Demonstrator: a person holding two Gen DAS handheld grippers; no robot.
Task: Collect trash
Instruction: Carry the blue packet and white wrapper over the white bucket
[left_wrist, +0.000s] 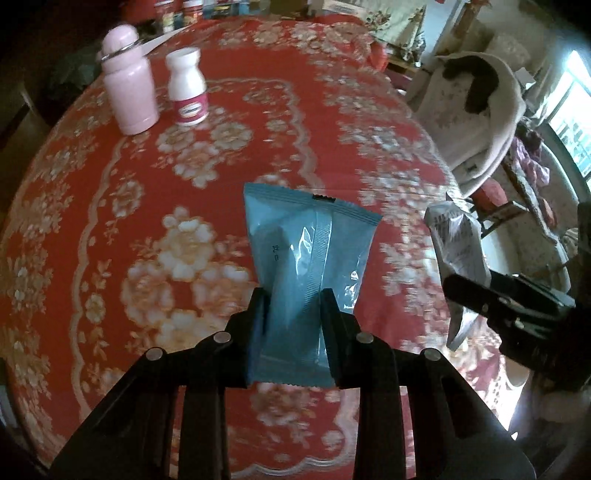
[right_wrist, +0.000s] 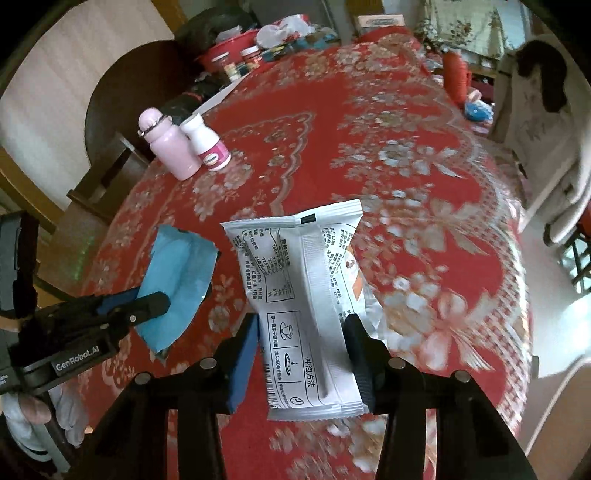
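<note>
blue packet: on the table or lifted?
Lifted: the blue packet is pinched in the left tongs, hanging clear of the red tablecloth.

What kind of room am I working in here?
Most likely a lived-in home dining room: a round table under a red floral tablecloth, a chair draped with a pale garment, and household clutter, a pink flask, a white pill bottle and jars at the far edge.

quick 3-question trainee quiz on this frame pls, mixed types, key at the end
1. True or false: the left gripper is shut on the blue wrapper.
2. What does the right gripper hold? A) pink bottle B) white printed wrapper C) nothing
3. Fill in: the pink bottle and white pill bottle stand ___ on the red tablecloth.

Key: 1 true; 2 B, the white printed wrapper; 3 upright.
</note>
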